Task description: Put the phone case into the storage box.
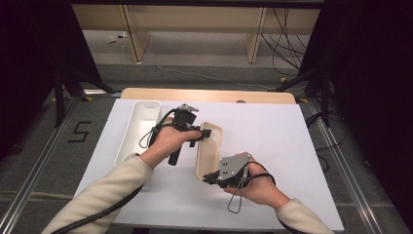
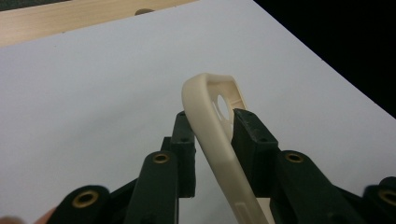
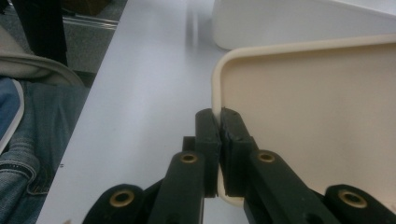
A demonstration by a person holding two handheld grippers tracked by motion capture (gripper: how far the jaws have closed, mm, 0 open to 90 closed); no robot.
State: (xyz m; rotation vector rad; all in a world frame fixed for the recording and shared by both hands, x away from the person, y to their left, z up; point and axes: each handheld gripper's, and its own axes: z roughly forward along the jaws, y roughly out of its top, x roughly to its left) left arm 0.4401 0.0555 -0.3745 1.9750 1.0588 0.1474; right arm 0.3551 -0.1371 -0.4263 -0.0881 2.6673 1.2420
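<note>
A cream, soft plastic phone case [image 1: 208, 148] with a camera cutout is held above the middle of the white table sheet [image 1: 272, 146]. The right gripper [image 1: 210, 178] pinches its rim at six o'clock. At twelve o'clock the left gripper [image 1: 207, 132] straddles the case's edge, one jaw on each side, nearly touching, while a long white plastic tray [image 1: 139, 127] lies at nine o'clock.
</note>
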